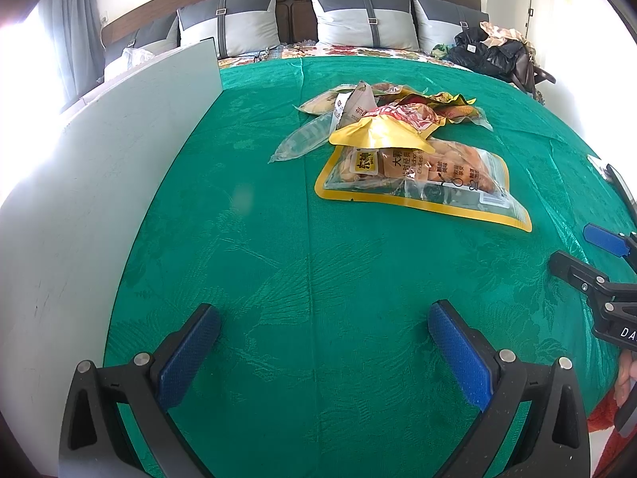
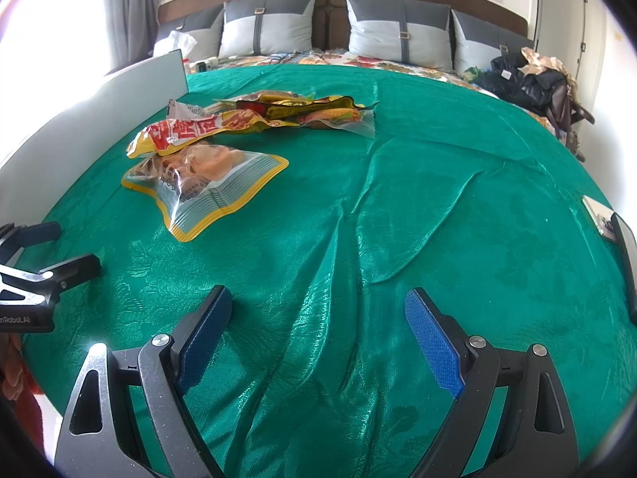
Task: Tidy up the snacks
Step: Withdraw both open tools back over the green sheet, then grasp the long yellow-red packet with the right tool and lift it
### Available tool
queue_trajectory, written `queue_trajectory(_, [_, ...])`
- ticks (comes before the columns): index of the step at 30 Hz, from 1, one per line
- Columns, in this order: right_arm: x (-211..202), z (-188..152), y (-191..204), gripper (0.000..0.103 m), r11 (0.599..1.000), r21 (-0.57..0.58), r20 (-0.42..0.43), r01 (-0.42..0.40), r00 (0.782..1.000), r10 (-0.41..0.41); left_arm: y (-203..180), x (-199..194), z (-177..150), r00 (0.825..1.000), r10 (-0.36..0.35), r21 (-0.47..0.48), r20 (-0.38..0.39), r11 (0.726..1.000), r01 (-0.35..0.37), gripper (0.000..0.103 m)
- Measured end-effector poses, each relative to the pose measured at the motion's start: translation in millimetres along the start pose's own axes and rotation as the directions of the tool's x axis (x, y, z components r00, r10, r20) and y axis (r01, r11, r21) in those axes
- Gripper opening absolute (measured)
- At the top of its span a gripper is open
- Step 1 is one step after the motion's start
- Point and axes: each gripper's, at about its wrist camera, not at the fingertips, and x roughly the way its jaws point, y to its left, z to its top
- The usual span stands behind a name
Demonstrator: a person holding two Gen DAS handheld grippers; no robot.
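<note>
A pile of snack packets lies on a green cloth (image 1: 278, 279). Nearest is a clear bag with a yellow border (image 1: 422, 179), also in the right wrist view (image 2: 207, 187). A yellow and red packet (image 1: 390, 127) overlaps it, seen too in the right wrist view (image 2: 187, 131). Several more packets (image 2: 302, 113) lie behind. My left gripper (image 1: 324, 310) is open and empty, low over the cloth in front of the pile. My right gripper (image 2: 318, 298) is open and empty, to the right of the pile. Each gripper shows at the edge of the other's view (image 1: 573, 251) (image 2: 67, 249).
A white board (image 1: 99, 167) lies along the cloth's left edge. Grey pillows (image 2: 398, 32) and a brown headboard stand at the back. Dark clothes and a bag (image 2: 533, 79) lie at the back right. The cloth has folds (image 2: 366, 207) near the middle.
</note>
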Motion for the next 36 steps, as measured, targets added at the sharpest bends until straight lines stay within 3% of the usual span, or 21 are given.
queue_trajectory(8, [0.4,0.0,0.1,0.091,1.000,-0.001,-0.004,-0.001,1.000,0.001,0.7,-1.6,-1.7,1.000,-0.001,0.002,0.012,1.000,0.001,0.103])
queue_trajectory(11, [2.2,13.8,-4.5,0.090,0.999,0.016,-0.100,-0.044,0.994,0.045,0.9,-2.1,-2.3,1.000,-0.007,0.003,0.017,1.000,0.007,0.103])
queue_trajectory(14, [-5.2,38.5,-27.5,0.088,0.960,0.229,-0.070,-0.160,0.981,0.180,0.9,-2.5,-2.6,1.000,-0.007,0.002,0.021,1.000,0.007,0.103])
queue_trajectory(16, [0.0,61.9,-36.7,0.089,0.924,0.332,-0.069,-0.190,0.972,0.224,0.6,-2.4,-2.5,1.000,-0.008,0.001,0.023,1.000,0.008,0.103])
queue_trajectory(20, [37.3,113.6,-36.4,0.090,0.811,0.497,-0.082,-0.308,0.914,0.397,1.0,-2.1,-2.3,1.000,-0.011,0.003,0.025,1.000,0.011,0.103])
queue_trajectory(23, [84.2,143.0,-17.3,0.087,0.729,0.577,-0.137,-0.367,0.837,0.530,1.4,-2.0,-2.2,1.000,-0.012,0.004,0.026,1.000,0.012,0.103])
queue_trajectory(24, [97.8,148.5,-10.4,0.087,0.722,0.591,-0.165,-0.359,0.823,0.544,1.4,-2.1,-2.2,1.000,-0.012,0.004,0.025,1.000,0.012,0.103])
queue_trajectory(25, [110.8,152.5,-1.5,0.087,0.732,0.592,-0.203,-0.338,0.816,0.541,1.3,-2.3,-2.4,1.000,-0.012,0.003,0.025,1.000,0.012,0.103])
queue_trajectory(27, [130.1,156.9,18.0,0.076,0.776,0.558,-0.280,-0.294,0.814,0.509,1.2,-2.3,-2.5,1.000,-0.011,0.003,0.025,1.000,0.011,0.103])
queue_trajectory(28, [133.4,158.9,26.5,0.066,0.793,0.531,-0.283,-0.298,0.820,0.497,1.2,-2.3,-2.4,1.000,-0.011,0.003,0.026,1.000,0.011,0.103])
queue_trajectory(30, [138.2,166.2,41.6,0.059,0.824,0.479,-0.301,-0.302,0.826,0.477,0.7,-2.1,-1.8,1.000,-0.012,0.003,0.027,1.000,0.012,0.103])
queue_trajectory(32, [139.1,170.1,48.4,0.038,0.815,0.473,-0.289,-0.335,0.815,0.503,0.7,-1.4,-1.0,1.000,-0.013,0.004,0.026,1.000,0.013,0.103])
queue_trajectory(36, [126.1,170.0,39.6,0.027,0.824,0.440,-0.277,-0.357,0.819,0.503,0.6,-0.6,-0.2,1.000,-0.013,0.003,0.027,1.000,0.013,0.103])
